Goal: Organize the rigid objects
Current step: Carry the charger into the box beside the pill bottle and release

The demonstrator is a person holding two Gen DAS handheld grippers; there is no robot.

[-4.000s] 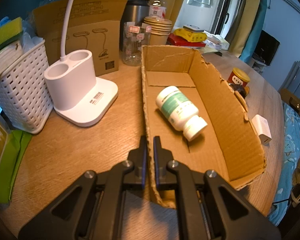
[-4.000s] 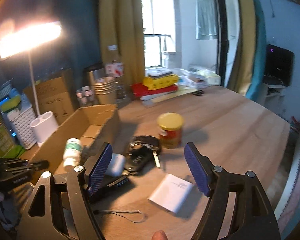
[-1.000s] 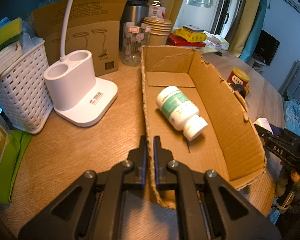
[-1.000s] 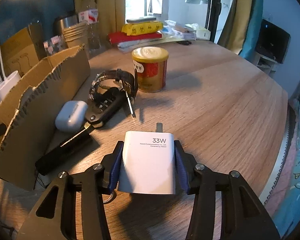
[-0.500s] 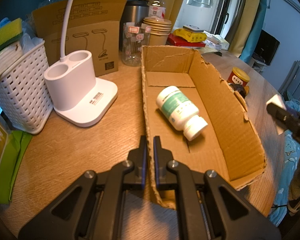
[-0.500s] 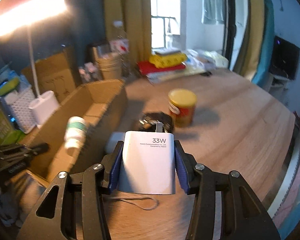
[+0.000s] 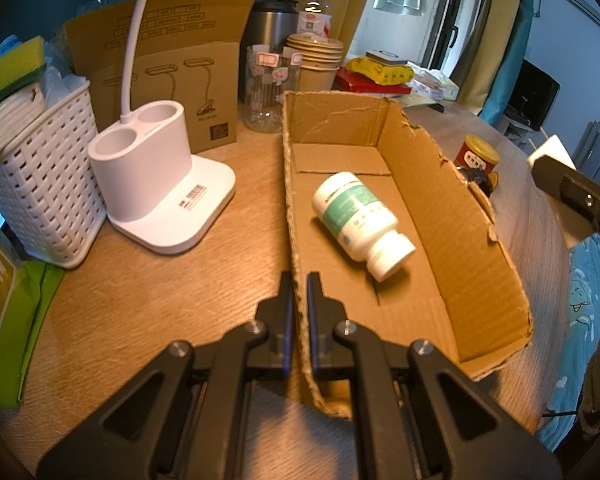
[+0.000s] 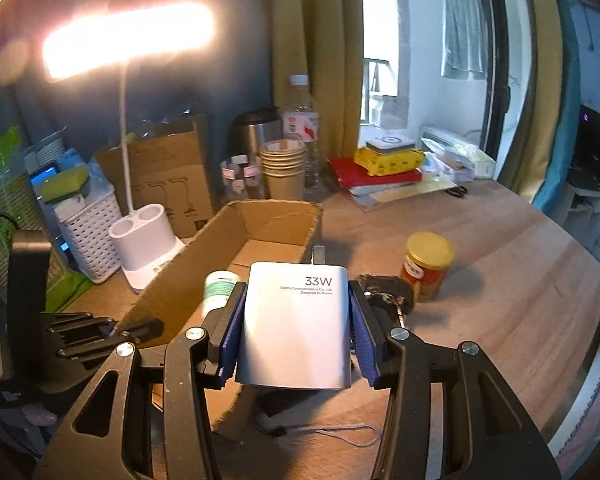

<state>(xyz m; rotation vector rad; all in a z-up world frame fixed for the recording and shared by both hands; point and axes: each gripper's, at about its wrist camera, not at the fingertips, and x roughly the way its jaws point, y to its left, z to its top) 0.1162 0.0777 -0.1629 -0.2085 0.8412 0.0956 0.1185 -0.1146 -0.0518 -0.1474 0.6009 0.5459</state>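
"33W" on the white charger (image 8: 295, 324) face.

On the table (image 7: 147, 300) a box (image 7: 440, 200) lies open-topped, with a bottle (image 7: 358, 216) on its side inside it. Left of the box stands a lamp base (image 7: 159, 184), and left of that a basket (image 7: 39, 184). Behind the box stand a jar (image 7: 269, 88) and stacked cups (image 7: 318, 60). Right of the box, outside its wall, stands a can (image 8: 428, 266) with a watch (image 8: 384, 290) just beside it. A charger (image 8: 295, 328) hangs above the box's near right corner.
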